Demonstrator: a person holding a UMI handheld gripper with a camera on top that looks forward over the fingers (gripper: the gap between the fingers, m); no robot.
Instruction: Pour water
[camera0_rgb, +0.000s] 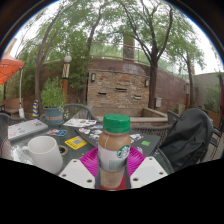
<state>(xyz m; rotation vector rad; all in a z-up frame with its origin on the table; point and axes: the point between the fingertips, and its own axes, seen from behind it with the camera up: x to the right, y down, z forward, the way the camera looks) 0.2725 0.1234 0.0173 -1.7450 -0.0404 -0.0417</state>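
A Starbucks bottle (113, 152) with a green cap and brown drink inside stands upright between my fingers, held above the table. My gripper (112, 168) is shut on the bottle; the magenta pads (88, 162) press its sides low on the label. A white mug (43, 153) stands on the table just left of the fingers.
The outdoor table (150, 128) carries a potted plant (52, 102), a yellow card (75, 143) and several small items. A black bag (186, 135) sits on a chair at the right. A brick structure (118, 88) and trees lie beyond.
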